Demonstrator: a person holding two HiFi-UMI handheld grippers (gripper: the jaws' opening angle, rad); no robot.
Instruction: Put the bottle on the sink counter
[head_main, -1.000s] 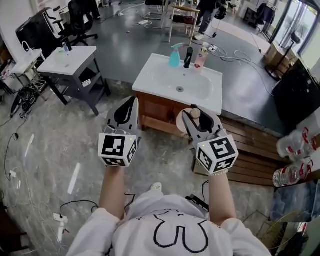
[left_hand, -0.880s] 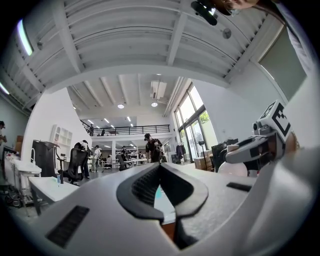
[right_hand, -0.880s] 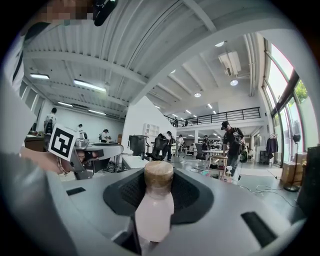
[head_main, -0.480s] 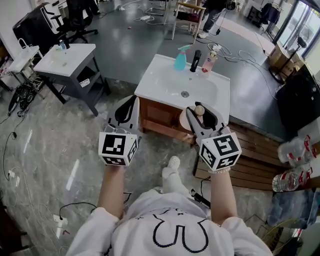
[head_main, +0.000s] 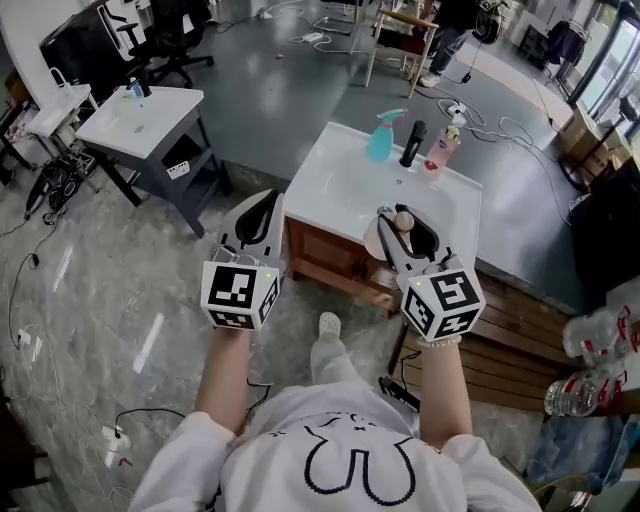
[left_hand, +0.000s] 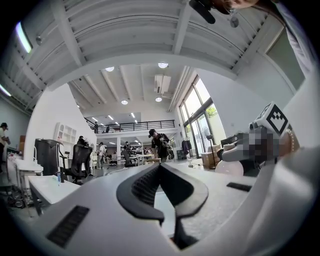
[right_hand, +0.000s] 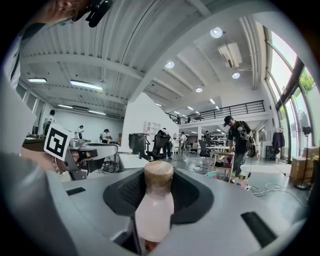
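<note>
In the head view the white sink counter (head_main: 330, 190) stands just ahead, with its basin behind my right gripper. My right gripper (head_main: 402, 214) is shut on a pale pink bottle (head_main: 376, 238) with a tan cap. It holds the bottle upright over the counter's near right part. In the right gripper view the bottle (right_hand: 154, 207) stands between the dark pads (right_hand: 127, 192). My left gripper (head_main: 266, 197) hovers at the counter's near left corner, its jaws shut on nothing. The tips of this gripper (left_hand: 159, 166) meet in the left gripper view.
A blue spray bottle (head_main: 380, 137), a black faucet (head_main: 413, 143) and a pink soap bottle (head_main: 443, 148) stand along the counter's back edge. A second sink table (head_main: 140, 120) is at the left. Wooden slats (head_main: 520, 330) and water bottles (head_main: 598, 338) are at the right. Cables lie on the floor.
Both grippers have moved forward to the sink counter, which now lies right under their tips. The bottle stays in the right gripper.
</note>
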